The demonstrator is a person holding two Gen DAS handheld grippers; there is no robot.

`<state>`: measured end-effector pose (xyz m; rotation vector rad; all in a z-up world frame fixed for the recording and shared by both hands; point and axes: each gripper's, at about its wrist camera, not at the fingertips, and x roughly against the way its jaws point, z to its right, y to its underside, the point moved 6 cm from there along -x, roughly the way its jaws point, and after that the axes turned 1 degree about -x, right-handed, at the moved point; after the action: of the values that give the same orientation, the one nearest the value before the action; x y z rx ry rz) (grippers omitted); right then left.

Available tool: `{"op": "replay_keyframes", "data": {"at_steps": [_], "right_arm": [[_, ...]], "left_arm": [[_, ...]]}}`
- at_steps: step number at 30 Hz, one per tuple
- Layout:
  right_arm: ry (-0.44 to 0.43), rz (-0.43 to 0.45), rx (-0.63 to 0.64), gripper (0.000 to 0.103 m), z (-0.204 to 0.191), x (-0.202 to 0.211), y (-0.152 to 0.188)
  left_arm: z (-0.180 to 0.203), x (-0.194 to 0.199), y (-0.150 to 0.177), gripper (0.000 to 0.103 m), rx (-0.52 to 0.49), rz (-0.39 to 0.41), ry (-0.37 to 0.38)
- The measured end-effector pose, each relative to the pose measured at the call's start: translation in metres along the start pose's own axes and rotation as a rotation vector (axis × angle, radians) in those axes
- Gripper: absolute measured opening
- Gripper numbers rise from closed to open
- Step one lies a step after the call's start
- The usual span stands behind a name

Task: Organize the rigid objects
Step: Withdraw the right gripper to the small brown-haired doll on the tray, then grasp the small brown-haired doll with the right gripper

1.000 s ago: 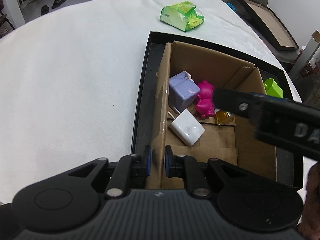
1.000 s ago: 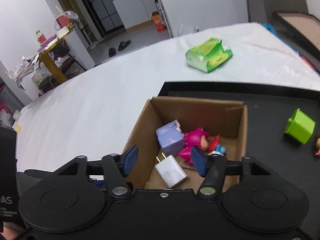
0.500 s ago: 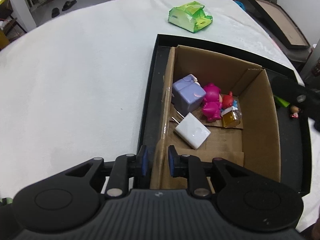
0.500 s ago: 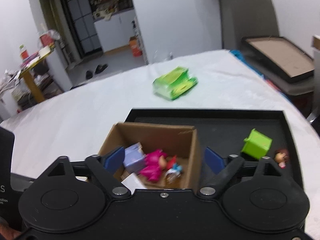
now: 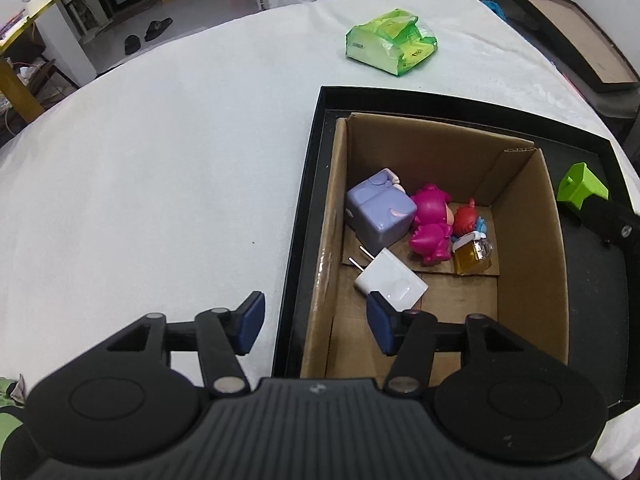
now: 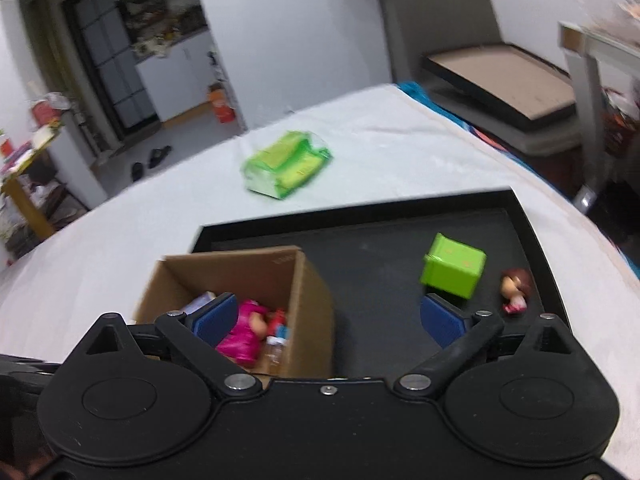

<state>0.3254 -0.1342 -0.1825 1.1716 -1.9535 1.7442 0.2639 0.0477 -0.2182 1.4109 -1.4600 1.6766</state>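
- Straddling the left wall of the cardboard box (image 5: pixel 528 248), the left tool (image 5: pixel 316 322) has its jaws spread wide and empty; one blue pad sits outside over the black tray (image 5: pixel 298 264) rim and white table (image 5: pixel 160 168), the other hangs inside the box just above the white charger plug (image 5: pixel 394 285). I cannot tell whether that pad touches the plug.
- The right tool (image 6: pixel 330 320) is also spread wide and holds nothing; its left pad is over the box (image 6: pixel 312 300) opening, its right pad is just below the green cube (image 6: pixel 454 270), apart from it as far as the blurred frame shows.
- Inside the box lie a lavender block toy (image 5: pixel 378 214), a pink figurine (image 5: pixel 430 226) touching it, a small red figure (image 5: pixel 466 216) beside that, an amber perfume bottle (image 5: pixel 472 254) in front of the red figure, and the charger plug nearest the camera with its prongs pointing toward the left wall.
- The near right half of the box floor is bare cardboard.
- On the tray to the right of the box stand the green cube (image 5: pixel 580 190) and, near it, a small brown-haired doll (image 6: pixel 516 290) lying close to the tray's right rim.
- The box sits against the tray's left side; bare tray floor lies between box and cube.
- A green tissue pack (image 5: pixel 390 42) lies on the table beyond the tray, well apart.
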Motion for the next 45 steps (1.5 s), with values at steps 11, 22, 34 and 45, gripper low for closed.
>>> {"op": "replay_keyframes", "data": {"at_steps": [11,22,34,45], "right_arm": [[0.124,-0.008,-0.086,0.091,0.051,-0.020,0.003],[0.209,-0.032,-0.105,0.077,0.093,-0.039,0.001],[0.305,-0.063,-0.089,0.077,0.132,-0.063,0.000],[0.346,-0.090,-0.061,0.063,0.150,-0.092,-0.007]], "left_arm": [[0.008,-0.009,-0.007,0.061,0.011,-0.015,-0.071],[0.015,-0.017,-0.017,0.061,0.022,-0.039,-0.104],[0.018,-0.029,-0.022,0.061,0.027,-0.057,-0.127],[0.019,-0.034,-0.022,0.061,0.022,-0.067,-0.134]]}}
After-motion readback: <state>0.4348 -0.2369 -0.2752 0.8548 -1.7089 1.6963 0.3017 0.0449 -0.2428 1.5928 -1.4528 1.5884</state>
